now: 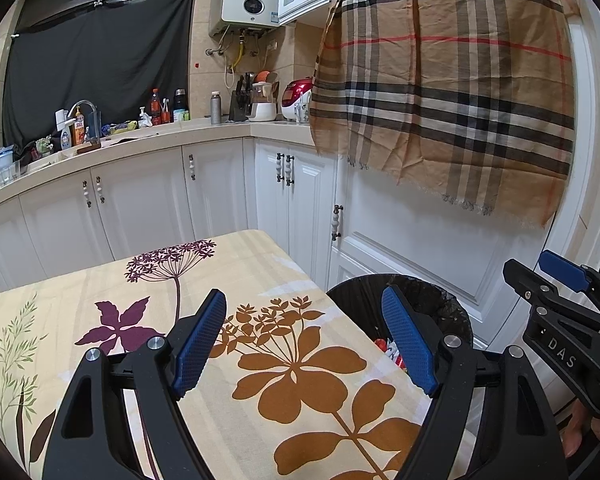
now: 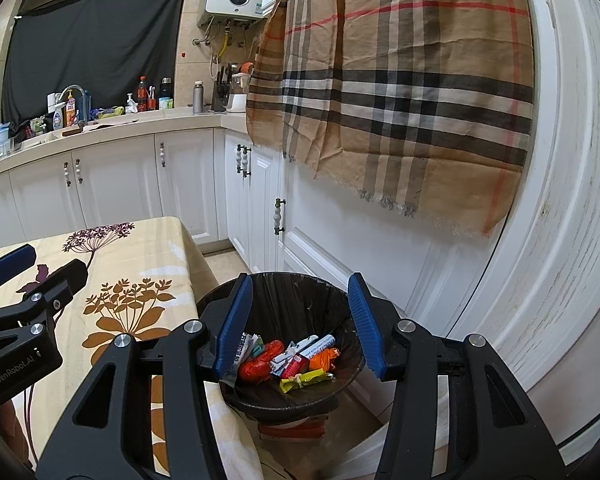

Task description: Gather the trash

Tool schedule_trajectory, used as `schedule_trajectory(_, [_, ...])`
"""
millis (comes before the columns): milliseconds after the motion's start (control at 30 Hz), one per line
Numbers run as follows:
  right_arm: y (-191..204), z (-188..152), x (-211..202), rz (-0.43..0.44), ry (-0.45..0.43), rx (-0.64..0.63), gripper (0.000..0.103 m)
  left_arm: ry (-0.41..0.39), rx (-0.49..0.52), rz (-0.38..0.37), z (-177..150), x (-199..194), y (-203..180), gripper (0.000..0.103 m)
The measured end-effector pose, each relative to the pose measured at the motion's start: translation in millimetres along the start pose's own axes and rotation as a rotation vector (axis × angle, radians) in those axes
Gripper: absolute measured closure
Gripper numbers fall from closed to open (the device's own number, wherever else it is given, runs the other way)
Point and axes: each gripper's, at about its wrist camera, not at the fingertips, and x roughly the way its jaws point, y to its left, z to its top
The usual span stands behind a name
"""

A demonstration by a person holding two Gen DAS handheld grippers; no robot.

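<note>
Right gripper: jaws wide, empty, above the bin; left gripper: jaws wide, empty, over the table's right edge
Trash: crumpled wrappers at the bottom of the bin, just off the table's right edge
Handling: likely light, crinkly, slippery; pinch at a fold
Hidden: lower wrappers overlap; table's near edge cut off; no trash visible on the tablecloth

even indoor light, sharp, fisheye-warped edges

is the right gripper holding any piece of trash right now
No: the right gripper is open with nothing between its blue pads, hovering over the trash bin, where the wrappers already lie.
</note>
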Motion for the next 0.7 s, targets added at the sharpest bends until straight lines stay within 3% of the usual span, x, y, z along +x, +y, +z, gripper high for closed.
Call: schedule_trajectory(700, [0.5, -0.4, -0.2, 0.001, 0.0, -0.001, 0.055, -0.003, -0.002, 0.013, 1.3, 0.0, 1.3, 0.025])
